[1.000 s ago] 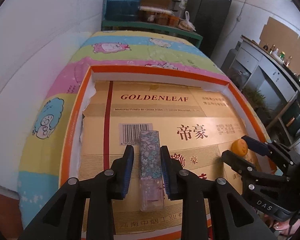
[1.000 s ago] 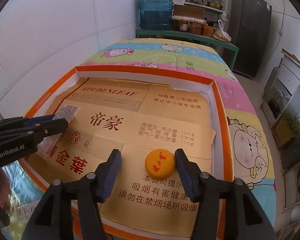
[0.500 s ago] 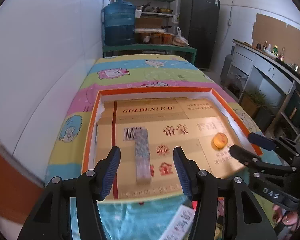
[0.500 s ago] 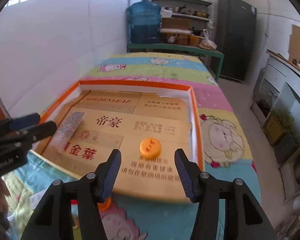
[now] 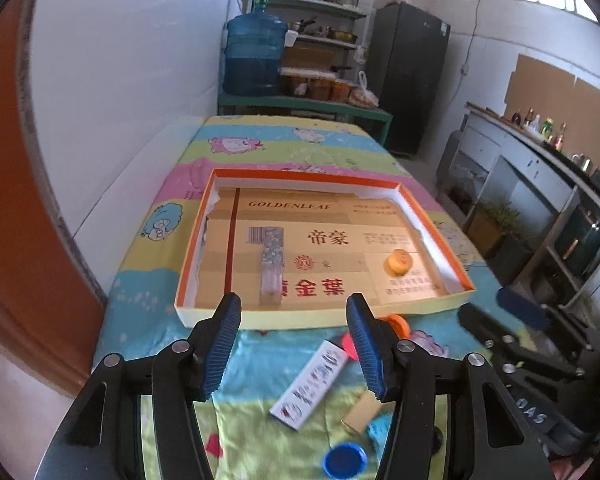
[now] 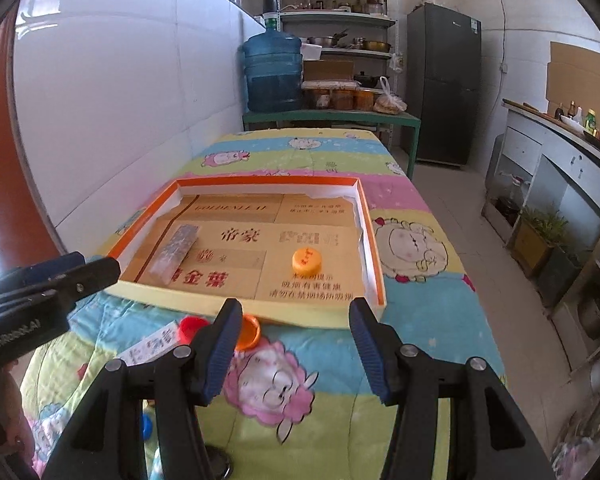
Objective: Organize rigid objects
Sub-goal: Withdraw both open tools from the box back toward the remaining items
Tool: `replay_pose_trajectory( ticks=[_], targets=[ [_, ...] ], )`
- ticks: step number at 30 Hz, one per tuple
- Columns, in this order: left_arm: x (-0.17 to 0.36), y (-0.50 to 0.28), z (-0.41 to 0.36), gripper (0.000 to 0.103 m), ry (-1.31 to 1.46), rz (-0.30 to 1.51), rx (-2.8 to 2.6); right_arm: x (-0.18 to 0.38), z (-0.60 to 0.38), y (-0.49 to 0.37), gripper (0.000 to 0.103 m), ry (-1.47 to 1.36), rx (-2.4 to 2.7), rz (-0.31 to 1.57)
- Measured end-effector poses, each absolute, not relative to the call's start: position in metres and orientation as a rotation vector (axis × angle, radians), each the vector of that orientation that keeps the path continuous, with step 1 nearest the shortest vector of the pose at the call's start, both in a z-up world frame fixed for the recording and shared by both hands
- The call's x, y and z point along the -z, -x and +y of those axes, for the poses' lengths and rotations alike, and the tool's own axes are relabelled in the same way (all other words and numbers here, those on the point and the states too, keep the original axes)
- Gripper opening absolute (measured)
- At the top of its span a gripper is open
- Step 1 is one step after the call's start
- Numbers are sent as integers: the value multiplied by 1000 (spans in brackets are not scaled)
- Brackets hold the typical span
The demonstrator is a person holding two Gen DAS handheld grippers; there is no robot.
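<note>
An orange-rimmed shallow box (image 5: 436, 224) (image 6: 370, 216) lined with printed cardboard lies on the cartoon-patterned cloth. Inside it rest a floral rectangular case (image 5: 272, 264) (image 6: 176, 250) on the left and an orange bottle cap (image 5: 398, 261) (image 6: 307, 261) on the right. My left gripper (image 5: 294, 346) hangs open and empty, back from the box's near wall. My right gripper (image 6: 296, 346) is open and empty too, short of the box. On the cloth in front lie a white printed packet (image 5: 312, 384) (image 6: 156, 344), a small tan block (image 5: 366, 410), a blue cap (image 5: 345, 460), an orange cap (image 6: 247, 331) and a red cap (image 6: 192, 326).
A white wall runs along the table's left side. Beyond the far end stand a green bench with a blue water jug (image 6: 273, 74) and jars, shelves and a dark fridge (image 6: 444, 84). A counter with bottles lines the right. A hand (image 6: 12, 432) shows at lower left.
The left gripper let go of the floral case, opened and drew back. The right gripper drew back from the orange cap. Both rose, and loose items in front of the box came into view.
</note>
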State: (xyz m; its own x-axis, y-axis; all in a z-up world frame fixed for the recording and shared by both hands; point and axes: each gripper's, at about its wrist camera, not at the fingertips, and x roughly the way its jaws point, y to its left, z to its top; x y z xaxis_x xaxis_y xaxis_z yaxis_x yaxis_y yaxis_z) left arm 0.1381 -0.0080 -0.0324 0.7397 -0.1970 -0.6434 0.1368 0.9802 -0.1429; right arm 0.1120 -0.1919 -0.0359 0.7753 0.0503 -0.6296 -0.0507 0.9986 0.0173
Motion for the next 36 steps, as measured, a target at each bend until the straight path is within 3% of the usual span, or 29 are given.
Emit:
replay_pose_trajectory(
  ticks=[36],
  targets=[
    [38, -55, 7, 56, 78, 734, 129, 43, -182, -25, 55, -14, -40, 718]
  ],
)
